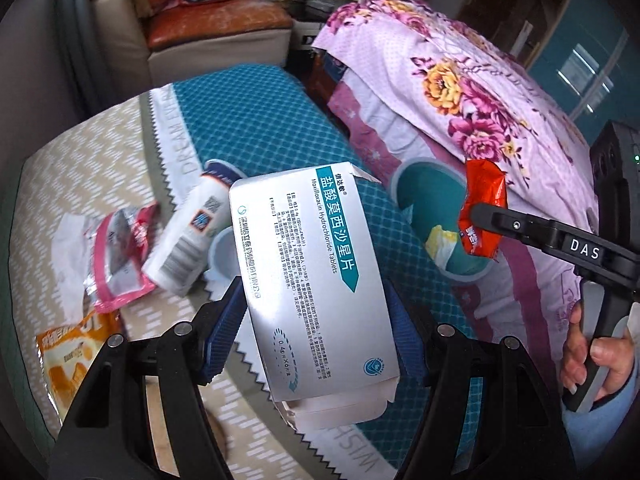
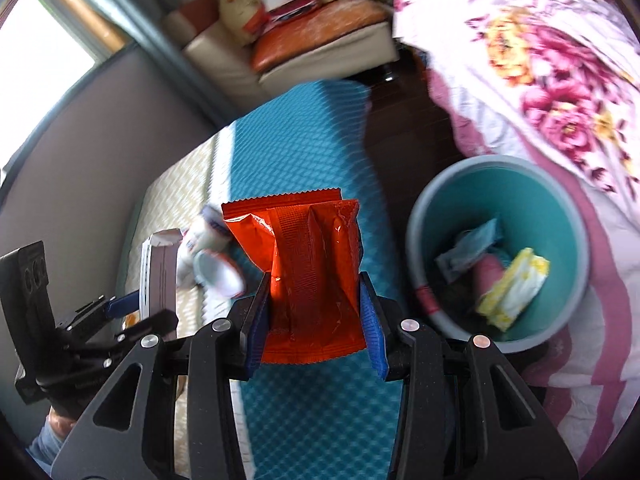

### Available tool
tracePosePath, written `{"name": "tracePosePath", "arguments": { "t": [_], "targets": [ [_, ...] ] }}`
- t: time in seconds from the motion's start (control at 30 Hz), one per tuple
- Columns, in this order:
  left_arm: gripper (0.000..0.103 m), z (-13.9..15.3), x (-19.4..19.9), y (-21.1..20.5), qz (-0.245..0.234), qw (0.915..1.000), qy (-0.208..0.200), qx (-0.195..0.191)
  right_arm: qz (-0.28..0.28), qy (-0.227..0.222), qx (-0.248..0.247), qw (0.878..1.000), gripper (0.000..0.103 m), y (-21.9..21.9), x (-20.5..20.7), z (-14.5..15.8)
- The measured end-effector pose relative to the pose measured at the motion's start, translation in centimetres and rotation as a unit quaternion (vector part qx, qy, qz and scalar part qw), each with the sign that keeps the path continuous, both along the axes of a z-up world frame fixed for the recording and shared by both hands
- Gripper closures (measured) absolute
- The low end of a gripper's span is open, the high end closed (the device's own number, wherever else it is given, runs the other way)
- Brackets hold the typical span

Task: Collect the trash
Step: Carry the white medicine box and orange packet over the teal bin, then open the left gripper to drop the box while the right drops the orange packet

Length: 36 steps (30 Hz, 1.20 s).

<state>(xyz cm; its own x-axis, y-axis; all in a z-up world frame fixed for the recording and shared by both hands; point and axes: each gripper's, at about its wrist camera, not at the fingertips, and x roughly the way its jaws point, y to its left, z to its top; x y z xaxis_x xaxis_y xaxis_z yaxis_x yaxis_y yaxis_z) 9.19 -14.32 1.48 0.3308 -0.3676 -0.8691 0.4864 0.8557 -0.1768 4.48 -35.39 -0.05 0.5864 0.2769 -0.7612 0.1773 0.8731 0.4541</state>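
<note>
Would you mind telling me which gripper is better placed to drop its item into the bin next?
Right. The right gripper holds the orange wrapper beside the teal bin, while the left gripper, holding the medicine box, is farther off, above the table.

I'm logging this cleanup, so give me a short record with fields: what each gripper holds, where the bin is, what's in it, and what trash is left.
left gripper: shut on the medicine box
right gripper: shut on the red wrapper
bin: teal, open, on the floor beside the floral quilt
bin contents: yellow-white wad, blue packet, a pink item
trash left: white bottle, pink pouch, orange packet
surface: teal mat
</note>
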Motion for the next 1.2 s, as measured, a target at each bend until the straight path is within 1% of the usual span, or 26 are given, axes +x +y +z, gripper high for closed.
{"name": "tracePosePath", "arguments": {
  "t": [0.17,0.3,0.5,0.67,0.9,1.07,1.13,1.2],
  "targets": [
    [0.034,-0.2,0.3,-5.7,-0.045,0.999,0.002,0.006,-0.055,-0.011,0.002,0.998,0.064,-4.8,-1.8,0.0],
    [0.034,-0.6,0.4,-10.3,-0.074,0.9972,0.002,0.011,-0.092,-0.011,-0.001,0.996,0.064,-8.2,-3.1,-0.3],
    [0.034,-2.2,0.8,-15.8,-0.099,0.9947,0.011,0.023,-0.123,-0.002,-0.005,0.992,0.064,-11.7,-4.5,-1.3],
    [0.034,-3.7,1.3,-19.1,-0.112,0.993,0.02,0.03,-0.135,-0.001,-0.002,0.991,0.064,-13.7,-5.3,-1.9],
    [0.034,-5.8,1.8,-21.6,-0.122,0.9912,0.035,0.039,-0.143,0.002,-0.014,0.99,0.064,-15.3,-5.4,-2.2],
    [0.031,-5.8,2.2,-22.6,-0.125,0.991,0.026,0.042,-0.154,0.006,-0.013,0.988,0.064,-15.9,-5.3,-2.5],
    [0.028,-5.6,2.2,-22.8,-0.124,0.991,0.022,0.045,-0.158,0.007,-0.011,0.987,0.064,-16.2,-5.3,-2.7],
    [0.015,-5.5,2.3,-22.6,-0.12,0.9915,0.015,0.048,-0.159,0.01,-0.013,0.987,0.064,-16.4,-5.2,-2.7]
  ]
}}
